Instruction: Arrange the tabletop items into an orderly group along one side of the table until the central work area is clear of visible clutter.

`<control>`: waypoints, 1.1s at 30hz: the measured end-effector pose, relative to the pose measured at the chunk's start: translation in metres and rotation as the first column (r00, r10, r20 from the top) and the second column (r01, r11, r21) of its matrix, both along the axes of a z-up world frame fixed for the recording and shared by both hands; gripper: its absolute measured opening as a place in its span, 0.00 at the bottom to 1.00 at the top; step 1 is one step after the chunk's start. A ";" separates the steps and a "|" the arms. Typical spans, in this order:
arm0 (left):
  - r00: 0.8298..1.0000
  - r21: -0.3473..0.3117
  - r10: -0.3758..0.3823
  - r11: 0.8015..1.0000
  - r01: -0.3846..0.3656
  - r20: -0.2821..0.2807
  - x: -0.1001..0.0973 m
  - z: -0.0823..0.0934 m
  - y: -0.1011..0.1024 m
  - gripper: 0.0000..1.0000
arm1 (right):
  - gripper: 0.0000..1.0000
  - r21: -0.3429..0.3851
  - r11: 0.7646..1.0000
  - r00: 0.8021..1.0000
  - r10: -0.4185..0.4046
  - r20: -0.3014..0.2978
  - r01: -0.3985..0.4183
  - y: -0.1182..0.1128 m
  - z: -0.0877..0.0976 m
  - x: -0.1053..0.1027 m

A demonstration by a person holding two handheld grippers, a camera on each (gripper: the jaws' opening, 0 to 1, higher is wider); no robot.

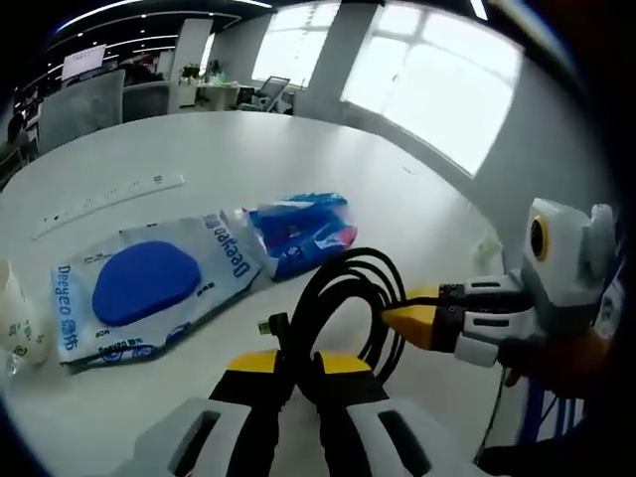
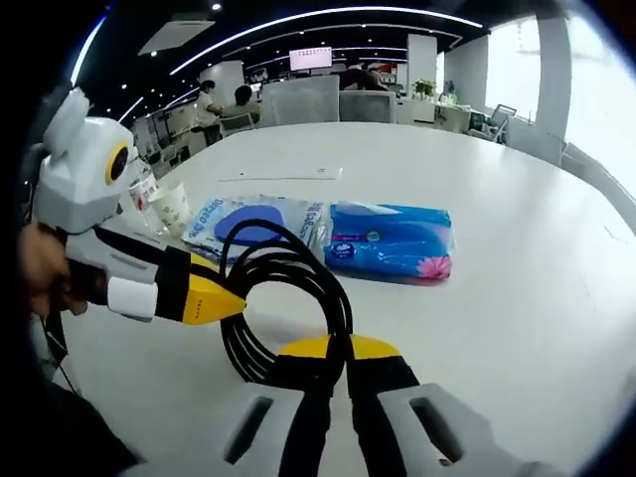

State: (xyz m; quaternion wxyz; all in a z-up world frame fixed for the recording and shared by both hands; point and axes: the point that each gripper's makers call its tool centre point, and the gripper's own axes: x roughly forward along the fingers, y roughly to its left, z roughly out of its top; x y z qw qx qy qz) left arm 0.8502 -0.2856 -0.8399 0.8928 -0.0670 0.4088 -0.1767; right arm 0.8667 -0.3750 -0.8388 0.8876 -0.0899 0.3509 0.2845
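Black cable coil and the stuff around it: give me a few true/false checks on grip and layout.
1. Both grippers, left and right, are shut on the black cable coil. True.
2. The cable hangs off the table edge. False: it is over the tabletop.
3. A blue tissue pack lies beside the Deeyeo bag. True.
4. The paper cup stands on the tissue pack. False: it stands apart, beyond the bag.

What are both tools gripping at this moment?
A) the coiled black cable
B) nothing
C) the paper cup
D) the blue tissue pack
A: the left tool and the right tool are each shut on a loop of the coiled black cable, while the tissue pack lies untouched on the table.
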 end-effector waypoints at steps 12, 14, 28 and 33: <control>0.999 -0.004 0.019 1.000 -0.019 -0.046 0.010 -0.012 0.008 0.12 | 0.04 -0.016 0.999 0.999 0.028 -0.036 -0.029 0.007 -0.018 0.008; 0.999 0.000 0.023 1.000 -0.023 -0.048 0.011 -0.015 0.010 0.12 | 0.03 -0.026 0.999 0.999 0.025 -0.031 -0.026 0.006 -0.016 0.010; 0.999 0.017 -0.032 0.999 0.031 0.014 0.011 -0.005 0.006 0.16 | 0.17 -0.024 0.999 0.999 0.047 0.022 -0.047 0.005 -0.009 0.009; 0.995 0.025 -0.076 0.997 0.075 0.060 0.000 0.004 0.001 0.23 | 0.26 -0.003 0.997 0.996 0.073 0.046 -0.073 0.008 0.003 -0.001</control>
